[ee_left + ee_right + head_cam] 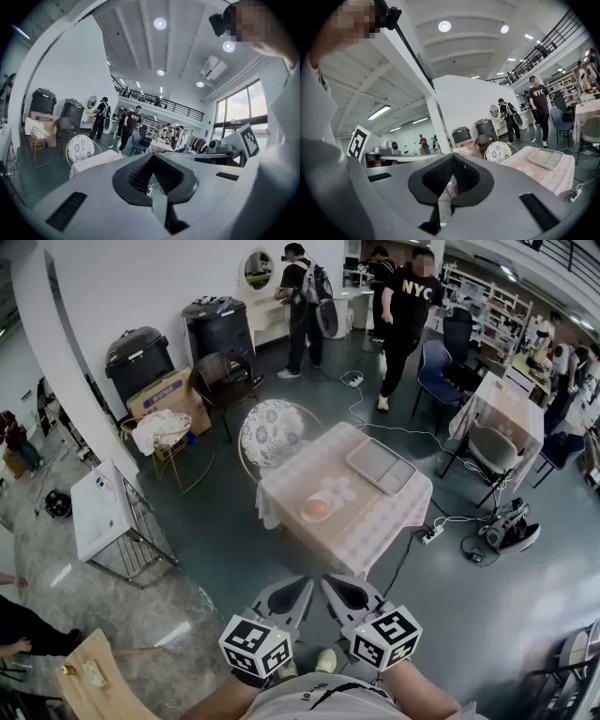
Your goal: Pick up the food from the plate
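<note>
The food [316, 509] is a small round orange lump, smooth and a little shiny, on a pale plate [330, 491] with a scalloped, flower-like rim. The plate sits toward the near left side of a table [375, 521] covered with a light checked cloth. A grey tray [380, 465] lies just beyond it, on the far right of the table. At this range I cannot tell whether the food is a fruit, a bun or a model.

Judging by its size and shape, it should be light and fairly firm. Its curved, possibly slick skin could roll or squirt out of a pinch. The safest hold looks to be across its widest part, with the jaws coming down on either side and closing gently in case it is soft. The plate is shallow, so it might slide on the cloth if nudged.

Neither claw is near the food. The left claw [300, 587] and the right claw [333, 585] are held close to the body, well short of the table, with open floor between. Both are empty, with the jaw tips pressed together. The two gripper views show mostly the room past the closed tips.
</note>
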The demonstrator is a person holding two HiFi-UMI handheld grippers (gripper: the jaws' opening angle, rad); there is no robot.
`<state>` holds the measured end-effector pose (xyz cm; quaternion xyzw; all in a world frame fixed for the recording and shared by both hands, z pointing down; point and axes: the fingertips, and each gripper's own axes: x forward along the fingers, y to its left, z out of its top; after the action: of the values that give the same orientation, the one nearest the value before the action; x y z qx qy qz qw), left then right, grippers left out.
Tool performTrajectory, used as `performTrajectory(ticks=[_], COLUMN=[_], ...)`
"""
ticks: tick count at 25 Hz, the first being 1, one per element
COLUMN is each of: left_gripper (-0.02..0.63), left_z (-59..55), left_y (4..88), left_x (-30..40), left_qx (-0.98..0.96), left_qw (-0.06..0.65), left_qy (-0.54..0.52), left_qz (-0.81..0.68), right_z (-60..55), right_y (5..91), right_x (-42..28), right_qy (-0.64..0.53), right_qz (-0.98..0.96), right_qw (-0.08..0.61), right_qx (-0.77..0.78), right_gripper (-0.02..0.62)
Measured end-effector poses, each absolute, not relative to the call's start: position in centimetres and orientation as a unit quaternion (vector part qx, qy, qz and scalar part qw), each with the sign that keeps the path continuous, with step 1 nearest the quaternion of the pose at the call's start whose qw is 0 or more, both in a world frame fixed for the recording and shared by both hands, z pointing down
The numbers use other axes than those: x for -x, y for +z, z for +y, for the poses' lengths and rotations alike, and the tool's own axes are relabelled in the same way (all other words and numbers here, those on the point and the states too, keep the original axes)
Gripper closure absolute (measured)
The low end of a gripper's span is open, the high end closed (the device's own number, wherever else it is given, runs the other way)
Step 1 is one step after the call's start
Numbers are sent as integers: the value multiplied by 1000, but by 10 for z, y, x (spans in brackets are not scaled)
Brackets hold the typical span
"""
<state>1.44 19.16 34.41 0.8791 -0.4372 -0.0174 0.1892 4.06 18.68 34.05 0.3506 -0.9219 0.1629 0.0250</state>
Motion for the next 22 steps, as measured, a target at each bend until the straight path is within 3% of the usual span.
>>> performTrajectory(ticks=[22], left_gripper=[600], left_z=[184], left_y=[340], left_x=[-24], left_qx=[-875], left_qw=[178], left_qy=[-20], left_qz=[-450], right_z=[181], right_y=[333], right_x=[-62], right_qy=[164], right_qz=[-925], right_qw=[-4], right_qx=[-342], right_gripper=[580])
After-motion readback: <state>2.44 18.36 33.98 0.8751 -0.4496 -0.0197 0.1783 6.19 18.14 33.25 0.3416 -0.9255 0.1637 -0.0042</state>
